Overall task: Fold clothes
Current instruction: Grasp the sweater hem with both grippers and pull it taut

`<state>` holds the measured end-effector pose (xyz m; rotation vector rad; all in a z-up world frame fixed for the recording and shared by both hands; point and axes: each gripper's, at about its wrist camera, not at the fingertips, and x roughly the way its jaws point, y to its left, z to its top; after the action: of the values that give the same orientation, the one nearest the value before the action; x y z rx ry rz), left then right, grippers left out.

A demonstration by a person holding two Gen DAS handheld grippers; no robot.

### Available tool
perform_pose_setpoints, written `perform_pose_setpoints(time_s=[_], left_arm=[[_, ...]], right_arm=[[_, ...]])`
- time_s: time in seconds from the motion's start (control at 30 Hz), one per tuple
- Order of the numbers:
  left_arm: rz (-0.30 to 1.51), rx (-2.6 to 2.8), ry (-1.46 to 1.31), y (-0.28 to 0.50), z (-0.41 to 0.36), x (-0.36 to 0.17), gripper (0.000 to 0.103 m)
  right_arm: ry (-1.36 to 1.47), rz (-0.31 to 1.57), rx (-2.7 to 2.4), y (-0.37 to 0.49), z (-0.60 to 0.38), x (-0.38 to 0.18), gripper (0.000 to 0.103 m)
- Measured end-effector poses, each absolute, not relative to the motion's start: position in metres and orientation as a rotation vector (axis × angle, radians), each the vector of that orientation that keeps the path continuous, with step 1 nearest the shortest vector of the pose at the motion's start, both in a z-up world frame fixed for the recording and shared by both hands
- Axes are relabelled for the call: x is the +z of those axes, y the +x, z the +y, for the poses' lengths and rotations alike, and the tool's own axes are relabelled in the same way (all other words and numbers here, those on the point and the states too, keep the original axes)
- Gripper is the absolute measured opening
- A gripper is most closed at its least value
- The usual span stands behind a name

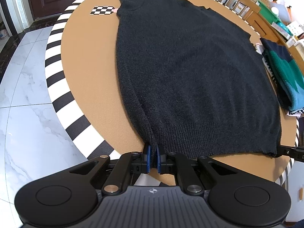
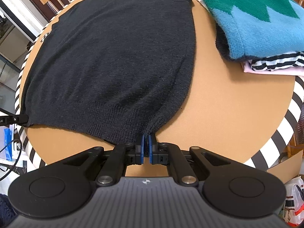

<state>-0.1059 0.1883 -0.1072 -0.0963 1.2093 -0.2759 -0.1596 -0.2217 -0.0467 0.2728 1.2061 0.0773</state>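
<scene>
Black knit sweater (image 1: 186, 72) lies flat on the round tan table (image 1: 89, 72), filling the centre of both views, ribbed hem toward the cameras, neck end at upper frame.

Left gripper (image 1: 152, 158), lower centre of the left wrist view: blue pads clamped on the hem's left corner, knit bunched between them.

Right gripper (image 2: 146, 148), lower centre of the right wrist view: blue pads clamped on the hem's right corner; fabric puckers toward the grip.

Stack of folded clothes (image 2: 262, 22), a blue-green fleece on top of striped pieces, sits upper right, beside the sweater, apart from it.

Checkerboard marker (image 1: 103, 10) upper left, its right end touching the sweater's edge.
</scene>
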Motion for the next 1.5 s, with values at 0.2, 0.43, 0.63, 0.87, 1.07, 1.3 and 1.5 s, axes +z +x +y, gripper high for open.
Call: perform_pose_setpoints(time_s=[0.2,0.43,0.63,0.87,1.07,1.3,1.5], left_arm=[[1.224,-0.291,-0.1,-0.103,0.191,-0.107,0.008],[1.236,-0.317,-0.098,-0.1,0.194,-0.108,0.008],[1.239,-0.276,-0.108,-0.102,0.191,-0.107,0.008],[1.205,-0.217,-0.04,-0.112,0.176,-0.104,0.009],[1.197,-0.187,-0.008,-0.114,0.169,-0.102,0.008],[1.205,-0.202,0.008,-0.111,0.17,-0.104,0.008],[1.21,-0.225,0.005,-0.108,0.172,-0.105,0.008]], right_arm=[[0.285,1.207,0.051,-0.159,-0.218,-0.046,0.005],[0.299,1.211,0.016,-0.159,-0.215,-0.046,0.005],[0.268,1.216,0.061,-0.157,-0.216,-0.047,0.005],[0.222,1.257,0.136,-0.147,-0.218,-0.046,0.005],[0.191,1.265,0.187,-0.145,-0.22,-0.045,0.005],[0.209,1.265,0.179,-0.149,-0.224,-0.045,0.005],[0.207,1.259,0.16,-0.149,-0.219,-0.046,0.005]])
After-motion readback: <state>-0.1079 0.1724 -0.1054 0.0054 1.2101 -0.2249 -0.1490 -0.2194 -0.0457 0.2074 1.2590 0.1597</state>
